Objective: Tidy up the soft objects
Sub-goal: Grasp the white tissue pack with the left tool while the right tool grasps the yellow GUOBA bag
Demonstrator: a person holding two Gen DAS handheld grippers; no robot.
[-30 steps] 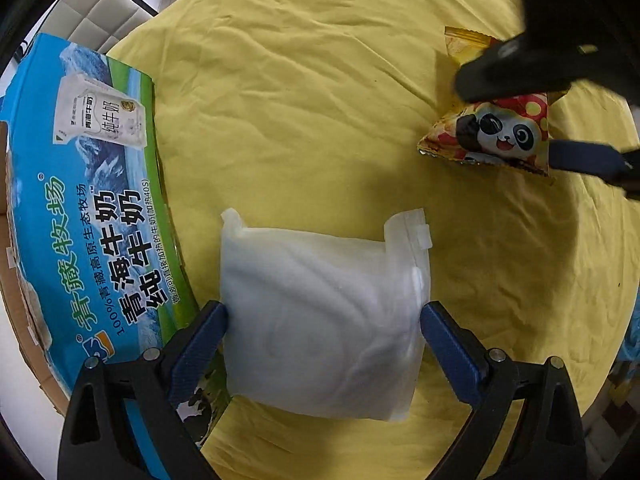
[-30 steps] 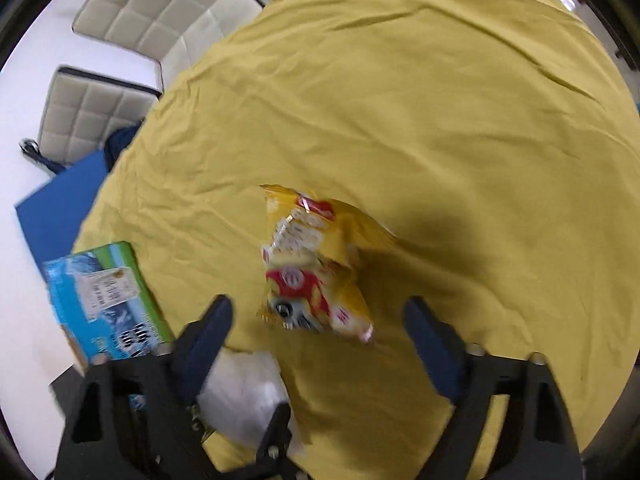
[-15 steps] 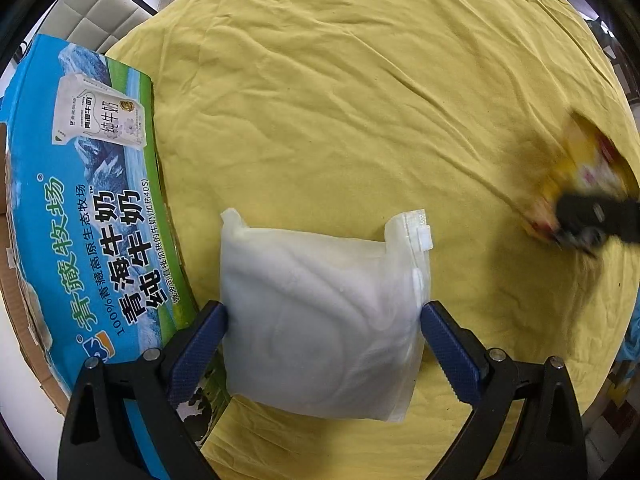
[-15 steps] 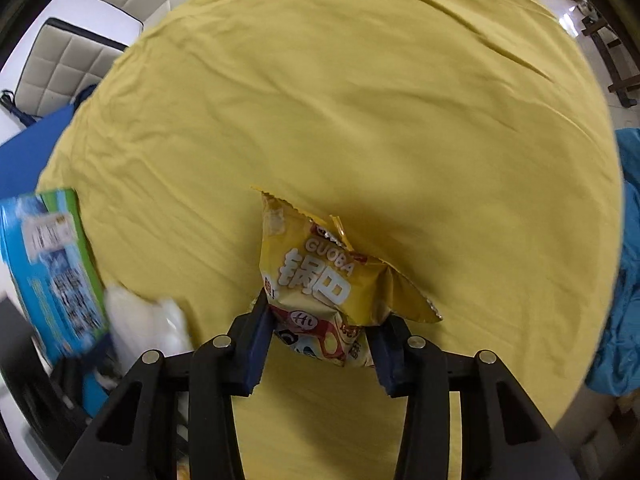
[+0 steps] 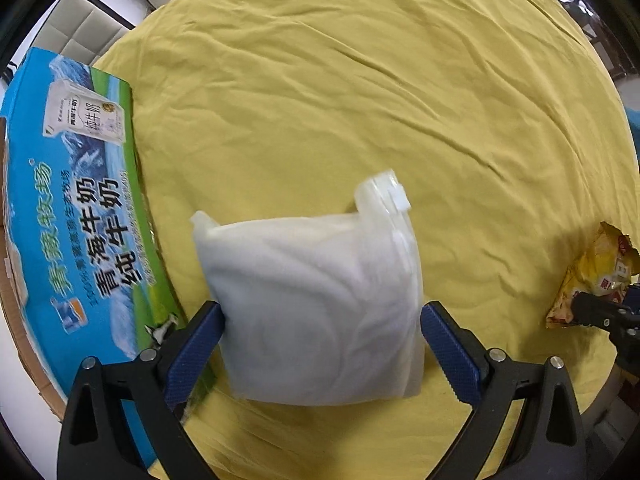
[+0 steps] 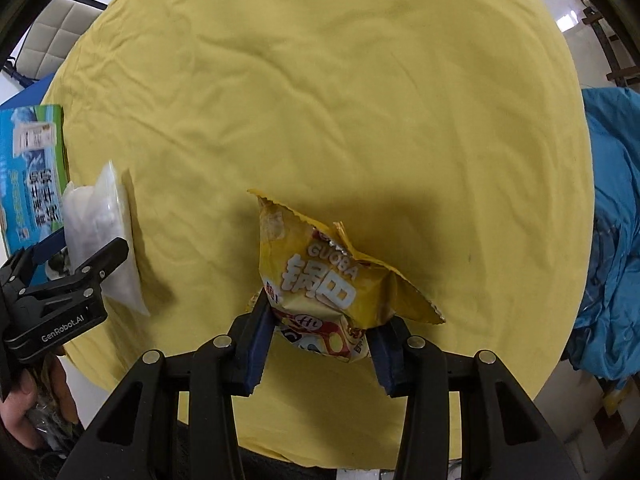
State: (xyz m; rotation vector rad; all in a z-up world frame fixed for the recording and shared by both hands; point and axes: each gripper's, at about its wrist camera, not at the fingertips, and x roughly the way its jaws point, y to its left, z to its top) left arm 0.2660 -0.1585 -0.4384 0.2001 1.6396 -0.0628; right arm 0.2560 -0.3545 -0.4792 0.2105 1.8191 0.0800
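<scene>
Both grippers are carrying soft packs, the left gripper clamping a white pouch and the right gripper pinching a yellow snack bag, likely needing placement next into the milk carton box.

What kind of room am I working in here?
Probably a home dining area: a round table under a yellow tablecloth, padded white chairs beside it, and groceries about, namely a milk carton box and a snack bag.

Yellow cloth, white pouch
</scene>
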